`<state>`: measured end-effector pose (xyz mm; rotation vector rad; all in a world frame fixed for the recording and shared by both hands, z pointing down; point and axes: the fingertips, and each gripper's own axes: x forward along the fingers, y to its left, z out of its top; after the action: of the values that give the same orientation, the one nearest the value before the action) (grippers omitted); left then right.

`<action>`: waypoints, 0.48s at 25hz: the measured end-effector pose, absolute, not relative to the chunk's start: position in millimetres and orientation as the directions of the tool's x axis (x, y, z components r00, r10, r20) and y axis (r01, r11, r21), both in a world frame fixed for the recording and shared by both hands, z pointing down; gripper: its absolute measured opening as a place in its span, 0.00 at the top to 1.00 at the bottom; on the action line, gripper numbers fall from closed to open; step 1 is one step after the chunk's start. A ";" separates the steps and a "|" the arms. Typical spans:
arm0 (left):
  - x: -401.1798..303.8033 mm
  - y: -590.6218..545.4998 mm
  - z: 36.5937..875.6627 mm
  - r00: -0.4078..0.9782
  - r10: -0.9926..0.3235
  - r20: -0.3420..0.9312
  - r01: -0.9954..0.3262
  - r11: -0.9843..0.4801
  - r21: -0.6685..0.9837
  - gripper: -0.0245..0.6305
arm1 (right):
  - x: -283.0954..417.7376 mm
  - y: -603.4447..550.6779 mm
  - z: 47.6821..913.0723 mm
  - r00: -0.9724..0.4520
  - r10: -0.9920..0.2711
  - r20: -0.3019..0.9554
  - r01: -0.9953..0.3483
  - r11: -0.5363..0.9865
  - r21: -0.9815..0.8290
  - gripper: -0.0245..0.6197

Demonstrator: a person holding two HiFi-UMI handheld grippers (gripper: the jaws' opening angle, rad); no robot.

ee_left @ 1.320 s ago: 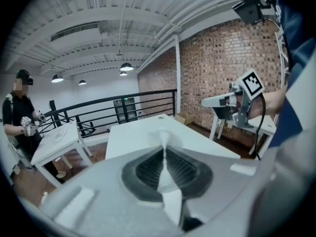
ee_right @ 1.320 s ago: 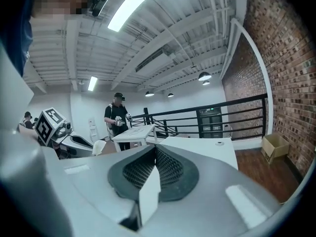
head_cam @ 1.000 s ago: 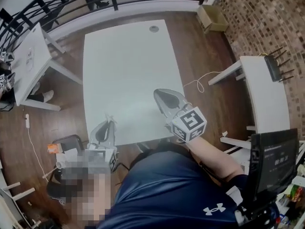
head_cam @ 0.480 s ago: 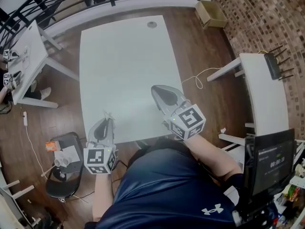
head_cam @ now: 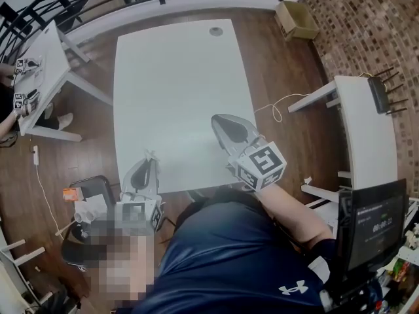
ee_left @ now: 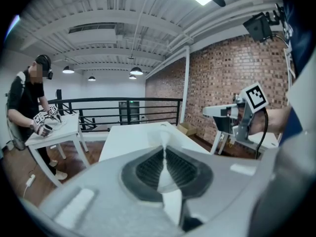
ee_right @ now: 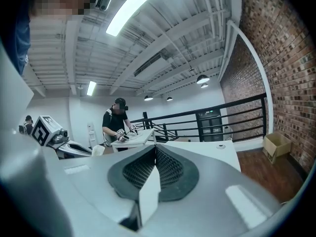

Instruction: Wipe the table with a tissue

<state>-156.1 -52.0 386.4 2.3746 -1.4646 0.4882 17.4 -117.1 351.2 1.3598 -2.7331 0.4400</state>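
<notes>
The white table (head_cam: 177,77) fills the middle of the head view. My left gripper (head_cam: 150,163) hovers at its near left edge, shut on a small white tissue (head_cam: 149,156) that sticks out past the fingertips. In the left gripper view the tissue (ee_left: 165,138) shows as a thin white tuft pinched between the closed jaws of the left gripper (ee_left: 164,149). My right gripper (head_cam: 217,120) sits over the table's near right part, shut with nothing in it. In the right gripper view the right gripper (ee_right: 155,147) has its jaws pressed together and empty.
A grommet hole (head_cam: 216,31) marks the table's far end. At the left stands another white table (head_cam: 39,77), where a person (ee_right: 116,125) works. A white side table (head_cam: 366,129) with a black router (head_cam: 378,90), a cardboard box (head_cam: 296,19), a floor cable (head_cam: 275,113) and a stool (head_cam: 88,205) surround it.
Both grippers keep their places and stay shut; only the head view has shifted slightly.
</notes>
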 end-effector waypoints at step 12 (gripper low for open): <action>-145.8 -51.0 376.8 0.415 -0.810 0.415 -0.904 -0.418 0.088 0.94 | 27.3 -109.1 345.7 -0.612 -0.774 0.160 -0.786 0.573 -0.232 0.94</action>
<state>-145.8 -51.0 376.8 2.3757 -1.4870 0.4488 27.3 -109.1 345.7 1.3647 -2.7500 0.4378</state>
